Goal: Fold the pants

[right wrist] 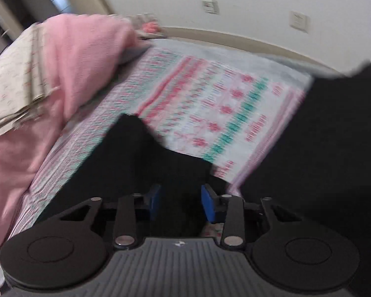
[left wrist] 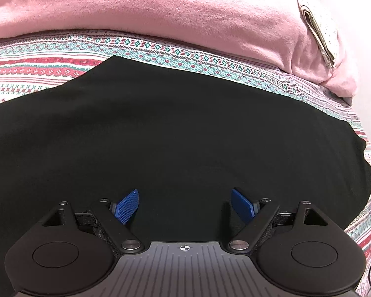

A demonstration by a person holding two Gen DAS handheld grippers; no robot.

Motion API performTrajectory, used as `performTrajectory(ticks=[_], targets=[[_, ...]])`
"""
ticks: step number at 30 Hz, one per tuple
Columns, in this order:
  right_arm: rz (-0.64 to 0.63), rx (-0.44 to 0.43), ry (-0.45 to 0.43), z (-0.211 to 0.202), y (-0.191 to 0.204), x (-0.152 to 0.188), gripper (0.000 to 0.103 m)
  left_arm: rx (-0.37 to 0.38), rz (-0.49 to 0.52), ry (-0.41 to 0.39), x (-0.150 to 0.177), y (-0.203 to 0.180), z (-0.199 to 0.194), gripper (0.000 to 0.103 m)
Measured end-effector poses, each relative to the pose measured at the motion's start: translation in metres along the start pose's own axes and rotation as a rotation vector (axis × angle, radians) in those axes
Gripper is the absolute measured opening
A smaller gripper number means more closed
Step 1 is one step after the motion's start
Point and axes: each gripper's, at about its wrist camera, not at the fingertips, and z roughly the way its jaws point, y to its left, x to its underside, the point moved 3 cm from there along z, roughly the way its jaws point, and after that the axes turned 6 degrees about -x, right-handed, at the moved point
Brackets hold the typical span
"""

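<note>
Pants lie on the bedsheet, blanket behind them.

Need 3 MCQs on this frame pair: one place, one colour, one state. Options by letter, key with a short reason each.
1. Where do the black pants lie?
A. on the patterned bed sheet
B. on a wooden floor
C. in a basket

2. What colour is the blanket bunched behind the pants?
A. green
B. pink
C. grey

3. How does the left gripper stand?
A. clamped on a pillow
B. shut, empty
C. open over the pants

A: striped sheet shows around the black cloth.
B: the fleece is plainly pink.
C: its blue pads stand far apart, nothing pinched.
</note>
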Motion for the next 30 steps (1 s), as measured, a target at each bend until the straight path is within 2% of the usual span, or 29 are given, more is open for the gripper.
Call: performTrajectory(ticks=[3, 5, 7, 8, 11, 15, 17, 19, 22, 27, 30], targets=[[0.037, -0.021, -0.055, 0.015, -0.006, -0.005, 0.053, -0.003, 0.009, -0.003, 0.002, -0.001, -0.001, 0.083], [0.016, 0.029, -0.064, 0.024, -0.005, -0.006, 0.045, -0.009, 0.006, -0.005, 0.002, -0.001, 0.0, 0.083], [-0.061, 0.13, -0.066, 0.032, -0.005, -0.005, 0.038, -0.016, 0.005, -0.01, 0.002, 0.0, 0.001, 0.083], [-0.08, 0.147, -0.063, 0.033, -0.005, -0.004, 0.033, -0.019, 0.006, -0.01, 0.001, 0.0, 0.002, 0.083], [-0.107, 0.127, -0.091, 0.017, -0.004, -0.006, 0.026, -0.016, 0.004, -0.009, 0.0, 0.0, 0.002, 0.083], [-0.037, 0.061, -0.168, -0.033, -0.005, -0.011, 0.026, -0.01, -0.007, -0.006, 0.0, 0.003, 0.0, 0.083], [-0.037, 0.054, -0.186, -0.045, -0.006, -0.013, 0.027, -0.009, -0.008, -0.004, 0.001, 0.004, 0.0, 0.083], [-0.065, 0.109, -0.152, -0.032, -0.01, -0.011, 0.028, -0.008, -0.008, -0.004, 0.001, 0.004, 0.0, 0.083], [-0.044, 0.201, -0.047, 0.006, -0.031, -0.003, 0.028, -0.012, -0.011, -0.005, 0.002, 0.009, -0.003, 0.083], [-0.046, 0.206, -0.08, 0.002, -0.027, -0.004, 0.029, -0.027, -0.047, -0.018, 0.003, 0.029, -0.014, 0.083], [-0.086, 0.235, -0.063, 0.006, -0.025, 0.0, 0.033, -0.041, -0.074, -0.037, 0.002, 0.046, -0.024, 0.083]])
